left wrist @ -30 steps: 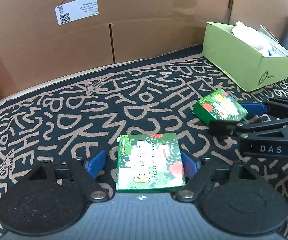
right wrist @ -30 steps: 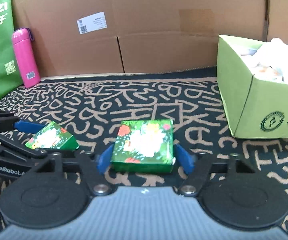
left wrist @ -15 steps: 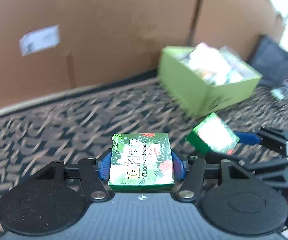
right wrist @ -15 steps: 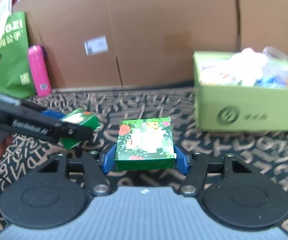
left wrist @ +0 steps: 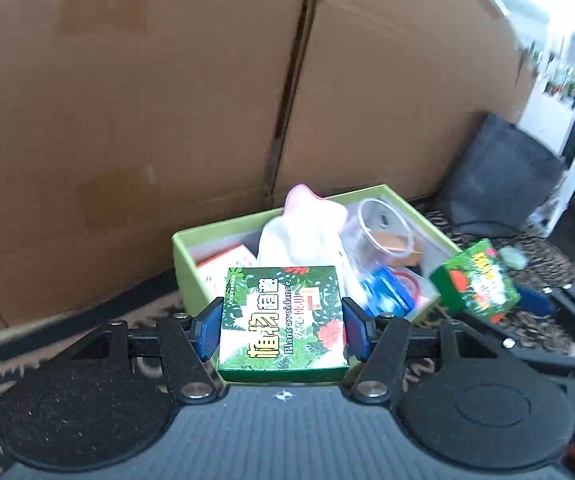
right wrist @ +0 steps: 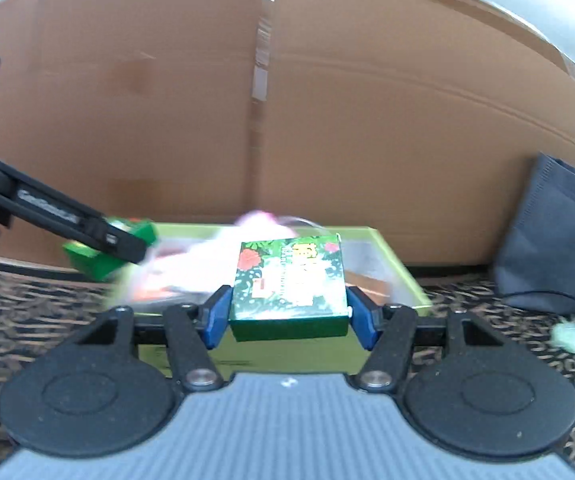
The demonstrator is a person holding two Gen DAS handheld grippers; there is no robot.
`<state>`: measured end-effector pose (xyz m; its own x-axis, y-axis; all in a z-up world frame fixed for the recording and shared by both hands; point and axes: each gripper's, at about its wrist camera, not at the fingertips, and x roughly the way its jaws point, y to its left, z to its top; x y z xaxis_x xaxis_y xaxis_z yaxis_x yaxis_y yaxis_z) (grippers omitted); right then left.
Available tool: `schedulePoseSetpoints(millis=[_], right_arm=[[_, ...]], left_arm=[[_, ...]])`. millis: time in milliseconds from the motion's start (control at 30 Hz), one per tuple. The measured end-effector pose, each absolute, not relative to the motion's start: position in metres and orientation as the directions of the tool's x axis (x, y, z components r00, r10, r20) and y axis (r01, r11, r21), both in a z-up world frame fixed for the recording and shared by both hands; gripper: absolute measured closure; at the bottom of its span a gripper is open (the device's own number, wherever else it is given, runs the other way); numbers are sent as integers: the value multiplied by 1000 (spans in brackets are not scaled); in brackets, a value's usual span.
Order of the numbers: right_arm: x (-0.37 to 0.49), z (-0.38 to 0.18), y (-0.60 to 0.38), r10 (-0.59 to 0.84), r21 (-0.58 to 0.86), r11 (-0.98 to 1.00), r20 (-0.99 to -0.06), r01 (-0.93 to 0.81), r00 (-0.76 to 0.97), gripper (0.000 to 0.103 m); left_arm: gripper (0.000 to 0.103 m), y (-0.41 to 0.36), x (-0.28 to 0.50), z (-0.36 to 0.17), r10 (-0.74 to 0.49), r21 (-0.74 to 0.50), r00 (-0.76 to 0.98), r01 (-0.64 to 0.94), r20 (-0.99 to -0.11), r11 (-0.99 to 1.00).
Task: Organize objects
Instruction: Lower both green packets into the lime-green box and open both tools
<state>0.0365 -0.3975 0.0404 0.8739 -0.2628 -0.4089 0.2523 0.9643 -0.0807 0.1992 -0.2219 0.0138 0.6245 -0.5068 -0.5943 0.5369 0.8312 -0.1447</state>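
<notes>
I see the left gripper [left wrist: 283,326] tilted nose-down toward the light-green carton [left wrist: 185,268], blue pads [left wrist: 206,330] clamped on both side edges of a flat square box [left wrist: 283,320]. The box is glossy printed card, green leaf and red flower pattern, lettering running away from the camera, face up, held off the rug over the carton's near wall. The left jaws have just been closing, and the box sits gripped between them.

The carton is an open-top cardboard rectangle, standing against the brown corrugated wall [left wrist: 127,100]. Inside it: a soft white-pink item [left wrist: 303,232], a clear plastic cup [left wrist: 383,228] lying on its side, and something blue [left wrist: 387,292].

Right of the carton's near corner, the right gripper [right wrist: 289,312] pinches a second box [right wrist: 291,284] with the same print; its blue pads [right wrist: 215,316] press both sides. In the right wrist view that box is held about level, face up, in front of the carton's long side [right wrist: 287,354]. Motion blur here, so the print is unreadable. A dark grey fabric bag [right wrist: 555,240] stands to the carton's right on the patterned rug [right wrist: 527,320].
</notes>
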Motion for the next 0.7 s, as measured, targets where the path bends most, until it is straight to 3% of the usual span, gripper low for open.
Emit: schedulePoseSetpoints(millis=[167,433,467,500,533,600,633,700], right_arm=[[73,27,-433,-341,-129,939,-491,320,802,43],[128,16,-457,-229,-57,970,-528,235,818,42],[132,12,-459,-227,-52,970,-521,236,823,42],[136,9,-461,-226,-50,971,-531,236,817,42],[137,6,-463,-226,-48,970,-543,238,809,39],[131,3,-463,-233,-54,969,-538,243,810,19],[127,3,-464,-254,-70,964,-519,256,816,4],[110,6,-460,-293,-101,955,-472,279,831,0]], left_arm=[[40,-242,224,4,-469,-126,633,508,-616,852],[39,-257,254,-6,-428,-147,670,435,-607,888],[38,-256,255,-7,-426,-157,677,423,-600,893],[27,-253,256,-8,-432,-176,678,414,-595,893],[13,-249,255,-9,-439,-191,674,412,-594,891],[12,-241,247,-8,-453,-191,685,425,-571,885],[11,-238,240,-7,-454,-179,695,434,-557,883],[7,-233,227,-2,-426,-146,724,418,-543,897]])
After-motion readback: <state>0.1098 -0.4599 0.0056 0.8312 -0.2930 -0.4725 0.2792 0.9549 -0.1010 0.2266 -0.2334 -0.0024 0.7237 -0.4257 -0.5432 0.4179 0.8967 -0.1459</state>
